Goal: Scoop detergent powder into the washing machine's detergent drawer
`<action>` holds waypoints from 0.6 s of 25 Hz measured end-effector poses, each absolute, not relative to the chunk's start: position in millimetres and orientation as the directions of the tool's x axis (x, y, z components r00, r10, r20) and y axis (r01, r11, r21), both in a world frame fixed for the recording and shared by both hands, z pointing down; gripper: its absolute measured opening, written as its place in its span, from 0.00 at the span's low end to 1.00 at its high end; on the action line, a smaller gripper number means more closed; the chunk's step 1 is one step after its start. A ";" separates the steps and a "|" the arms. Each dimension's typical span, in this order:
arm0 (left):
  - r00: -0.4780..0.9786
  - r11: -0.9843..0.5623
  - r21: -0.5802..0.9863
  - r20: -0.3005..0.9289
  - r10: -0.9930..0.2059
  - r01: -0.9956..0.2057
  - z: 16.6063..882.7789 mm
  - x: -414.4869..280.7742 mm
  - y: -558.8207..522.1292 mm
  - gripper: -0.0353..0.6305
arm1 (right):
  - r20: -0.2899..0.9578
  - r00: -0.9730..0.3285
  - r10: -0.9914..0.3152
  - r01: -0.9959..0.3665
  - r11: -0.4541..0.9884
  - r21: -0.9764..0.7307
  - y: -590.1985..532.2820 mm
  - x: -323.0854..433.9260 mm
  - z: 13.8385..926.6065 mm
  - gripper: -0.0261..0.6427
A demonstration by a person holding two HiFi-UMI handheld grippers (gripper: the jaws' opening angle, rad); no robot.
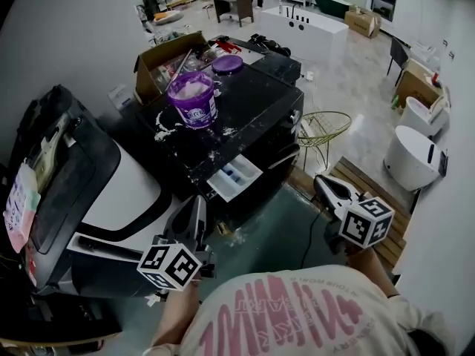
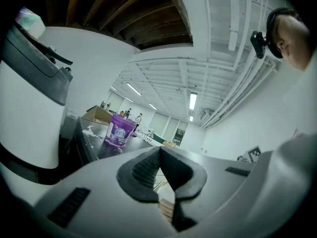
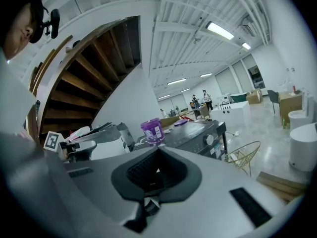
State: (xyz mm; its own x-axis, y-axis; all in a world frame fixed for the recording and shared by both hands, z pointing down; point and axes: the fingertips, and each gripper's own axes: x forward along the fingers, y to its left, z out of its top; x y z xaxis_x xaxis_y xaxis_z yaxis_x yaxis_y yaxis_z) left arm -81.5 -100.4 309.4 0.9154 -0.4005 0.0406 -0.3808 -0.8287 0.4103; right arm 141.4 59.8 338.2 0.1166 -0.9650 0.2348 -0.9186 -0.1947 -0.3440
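Left gripper [image 1: 198, 205] and right gripper [image 1: 320, 182] are both clamped shut on nothing. The see-through purple detergent tub [image 1: 193, 99] sits near the back-left edge of the black washing machine [image 1: 256, 110], well apart from them. The open white detergent drawer [image 1: 234, 176] sticks out the front edge.

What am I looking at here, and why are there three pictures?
No robot: a person holds a two-jaw hand tool in each hand. One picture comes from a camera on the person's head, looking down; the other two cameras ride on the tools. The left gripper and right gripper are both shut and empty. On the black washing machine stand an open purple plastic detergent tub and its purple round lid, with spilled white powder around. The white detergent drawer is pulled out.
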 end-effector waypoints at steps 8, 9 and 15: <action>0.881 -0.772 0.453 0.070 -0.467 -0.445 330.1 -85.1 -112.2 0.06 | 0.220 -0.034 -0.975 -0.891 -0.071 -0.448 15.8 137.1 360.0 0.03; 0.875 -0.765 0.454 0.074 -0.479 -0.457 332.3 -85.1 -113.9 0.06 | 0.220 -0.042 -0.975 -0.891 -0.064 -0.450 11.7 139.8 361.7 0.03; 0.820 -0.710 0.450 0.095 -0.565 -0.542 339.2 -81.7 -137.2 0.06 | 0.206 -0.107 -0.973 -0.888 0.000 -0.459 -32.8 173.4 367.3 0.03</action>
